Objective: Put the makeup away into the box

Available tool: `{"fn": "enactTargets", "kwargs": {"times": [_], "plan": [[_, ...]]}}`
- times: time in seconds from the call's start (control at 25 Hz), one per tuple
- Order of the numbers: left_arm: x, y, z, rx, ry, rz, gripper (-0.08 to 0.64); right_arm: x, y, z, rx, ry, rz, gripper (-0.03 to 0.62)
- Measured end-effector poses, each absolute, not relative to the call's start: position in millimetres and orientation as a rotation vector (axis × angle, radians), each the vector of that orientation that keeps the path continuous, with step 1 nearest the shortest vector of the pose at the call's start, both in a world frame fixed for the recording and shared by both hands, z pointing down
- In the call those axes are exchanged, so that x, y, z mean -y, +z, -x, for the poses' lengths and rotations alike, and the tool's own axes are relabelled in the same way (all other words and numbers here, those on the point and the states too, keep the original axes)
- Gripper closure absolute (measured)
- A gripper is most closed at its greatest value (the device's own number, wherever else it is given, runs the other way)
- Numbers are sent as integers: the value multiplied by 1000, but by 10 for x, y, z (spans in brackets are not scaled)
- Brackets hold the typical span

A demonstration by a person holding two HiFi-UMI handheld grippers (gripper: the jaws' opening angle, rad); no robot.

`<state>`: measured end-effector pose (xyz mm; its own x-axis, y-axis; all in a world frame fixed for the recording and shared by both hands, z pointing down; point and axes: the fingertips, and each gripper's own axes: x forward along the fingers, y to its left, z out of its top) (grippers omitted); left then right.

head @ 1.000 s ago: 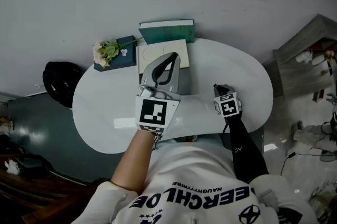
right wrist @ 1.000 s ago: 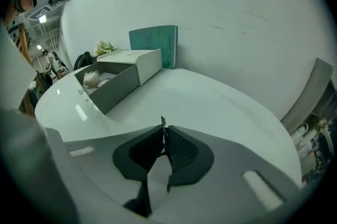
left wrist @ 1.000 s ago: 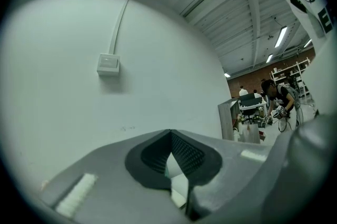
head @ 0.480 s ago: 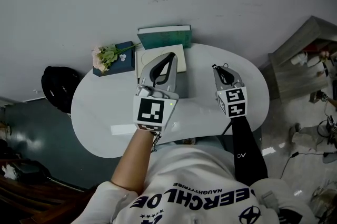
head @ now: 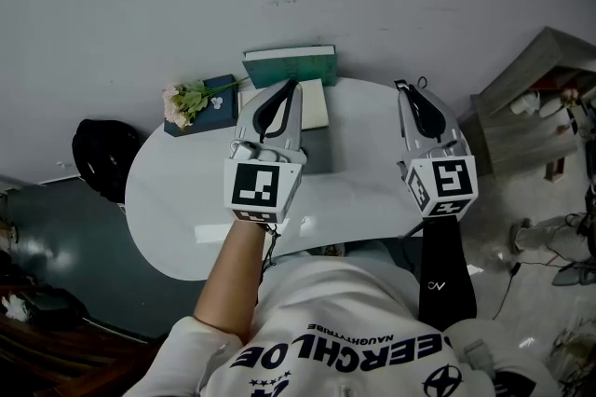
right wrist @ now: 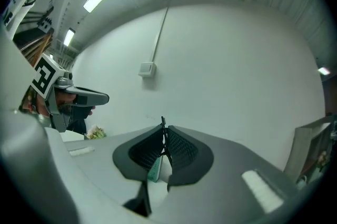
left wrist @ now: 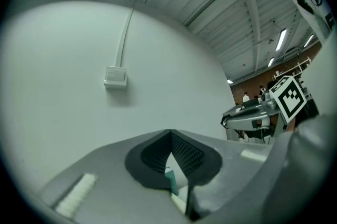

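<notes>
Both grippers over the table, jaws pressed together, nothing pinched.
My shirt's print reads "CHLOE", upside down. The cream box (head: pixel 315 106) lies on the white table (head: pixel 177 190), peeking out beside my left gripper (head: pixel 292 88); my right gripper (head: pixel 408 89) is well apart.

I see a white oval tabletop (head: pixel 177 190). At its 12 o'clock edge lies a green book (head: pixel 291 66). A cream-topped box (head: pixel 315 104) sits just inward of it, touching it and partly hidden in my head view. At about 10 o'clock a dark blue box (head: pixel 222 94) sits on the rim, with pale flowers (head: pixel 184 97) lying across it.
</notes>
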<state>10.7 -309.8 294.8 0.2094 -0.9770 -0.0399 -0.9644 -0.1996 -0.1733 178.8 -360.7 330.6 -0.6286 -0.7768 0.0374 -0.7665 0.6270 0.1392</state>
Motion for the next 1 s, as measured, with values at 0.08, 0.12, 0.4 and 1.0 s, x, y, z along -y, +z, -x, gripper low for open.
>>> {"fn": "enactTargets", "kwargs": {"times": [0.08, 0.12, 0.4, 1.0], "plan": [[3092, 2952, -92, -1883, -113, 2310, 560, 3603, 3334, -1771, 2742, -163, -1300, 534], [3088, 2953, -82, -1887, -110, 2308, 560, 3599, 3364, -1752, 2737, -157, -1291, 534], [2985, 2939, 116, -1928, -113, 2262, 560, 3527, 3470, -1441, 2760, -146, -1179, 534], [2593, 3084, 753, -2087, -171, 2136, 560, 3241, 3620, -534, 2848, -95, -914, 534]]}}
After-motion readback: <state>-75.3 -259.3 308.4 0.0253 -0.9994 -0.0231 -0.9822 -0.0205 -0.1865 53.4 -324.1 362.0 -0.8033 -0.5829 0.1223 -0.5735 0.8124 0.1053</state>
